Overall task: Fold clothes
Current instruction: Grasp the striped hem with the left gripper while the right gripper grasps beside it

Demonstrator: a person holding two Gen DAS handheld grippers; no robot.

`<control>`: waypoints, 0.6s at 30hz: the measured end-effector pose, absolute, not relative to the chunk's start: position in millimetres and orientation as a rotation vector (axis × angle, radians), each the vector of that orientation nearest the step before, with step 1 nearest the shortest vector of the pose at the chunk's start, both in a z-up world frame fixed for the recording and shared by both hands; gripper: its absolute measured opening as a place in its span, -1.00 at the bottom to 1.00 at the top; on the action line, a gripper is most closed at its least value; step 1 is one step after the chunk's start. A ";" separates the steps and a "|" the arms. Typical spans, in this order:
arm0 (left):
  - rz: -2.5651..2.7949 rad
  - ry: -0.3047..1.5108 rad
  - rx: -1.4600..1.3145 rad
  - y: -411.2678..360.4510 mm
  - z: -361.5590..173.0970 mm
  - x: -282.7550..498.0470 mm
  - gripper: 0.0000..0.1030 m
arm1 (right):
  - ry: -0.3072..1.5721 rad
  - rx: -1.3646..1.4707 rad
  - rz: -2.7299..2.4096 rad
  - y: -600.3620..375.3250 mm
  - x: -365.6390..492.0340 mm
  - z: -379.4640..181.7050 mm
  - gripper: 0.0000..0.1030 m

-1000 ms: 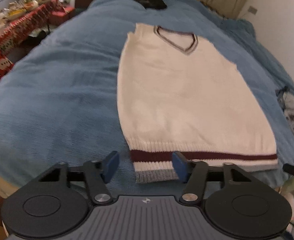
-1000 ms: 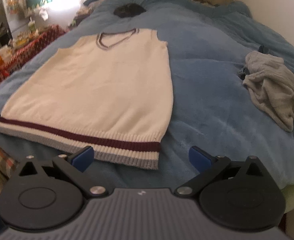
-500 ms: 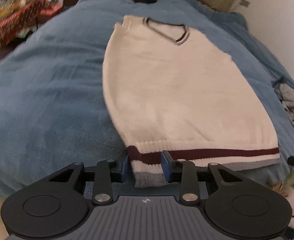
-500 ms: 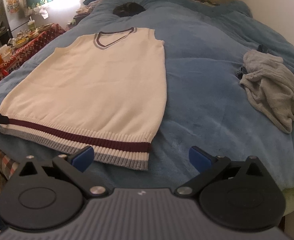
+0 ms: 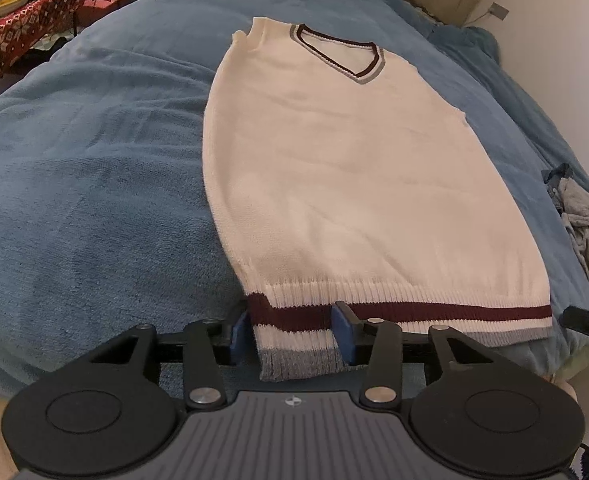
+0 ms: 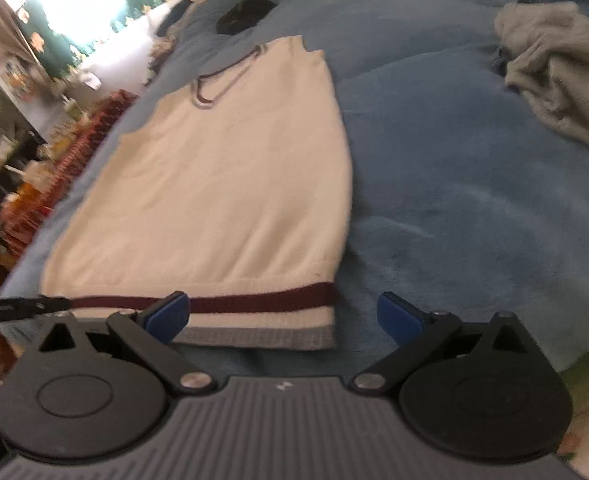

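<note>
Cream knitted vest (image 5: pixel 354 184): my left gripper (image 5: pixel 290 336) has closed in, jaws now reopening around its striped hem corner; right gripper (image 6: pixel 280 316) arrives, jaws wide, empty.

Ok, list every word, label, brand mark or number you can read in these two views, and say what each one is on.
No readable text in either view.
Left gripper body: a small round emblem, no letters legible.
Right gripper body: a small pale mark, blurred, unreadable.
Cream vest: stripes only, no label showing.
Red patterned cloth: snowflake-like pattern, no words.
Cluttered items at the left of the right wrist view: too blurred to read.
</note>
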State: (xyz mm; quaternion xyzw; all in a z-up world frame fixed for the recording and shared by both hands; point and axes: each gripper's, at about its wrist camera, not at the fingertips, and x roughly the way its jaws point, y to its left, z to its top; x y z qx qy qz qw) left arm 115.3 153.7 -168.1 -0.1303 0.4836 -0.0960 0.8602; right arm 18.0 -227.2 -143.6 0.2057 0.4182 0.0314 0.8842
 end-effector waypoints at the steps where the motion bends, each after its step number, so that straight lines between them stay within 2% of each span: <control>1: -0.201 1.016 -0.271 153.4 -168.4 115.2 -0.15 | 0.858 0.429 0.069 -227.1 18.6 -143.8 0.93; 6: -0.209 1.014 -0.253 149.6 -169.9 114.5 -0.02 | 0.893 0.415 0.095 -224.0 31.4 -154.0 0.54; 8: -0.211 1.015 -0.254 149.4 -171.0 114.8 -0.01 | 0.914 0.414 0.099 -222.5 36.7 -159.9 0.24; 10: -0.214 1.016 -0.258 149.9 -172.1 115.2 0.01 | 0.922 0.415 0.084 -222.1 40.4 -164.3 0.13; 15: -0.224 1.017 -0.294 153.7 -176.2 117.7 0.05 | 0.908 0.475 0.067 -221.3 49.0 -172.4 0.11; 16: -0.227 1.016 -0.307 155.2 -176.8 118.0 0.05 | 0.908 0.472 0.062 -220.0 50.6 -173.5 0.00; 17: -0.227 1.016 -0.319 156.6 -177.0 118.3 0.04 | 0.914 0.469 0.054 -218.8 52.8 -175.0 -0.32; 18: -0.217 1.021 -0.328 157.7 -176.5 118.6 -0.08 | 0.923 0.471 0.048 -218.0 55.0 -176.0 -0.50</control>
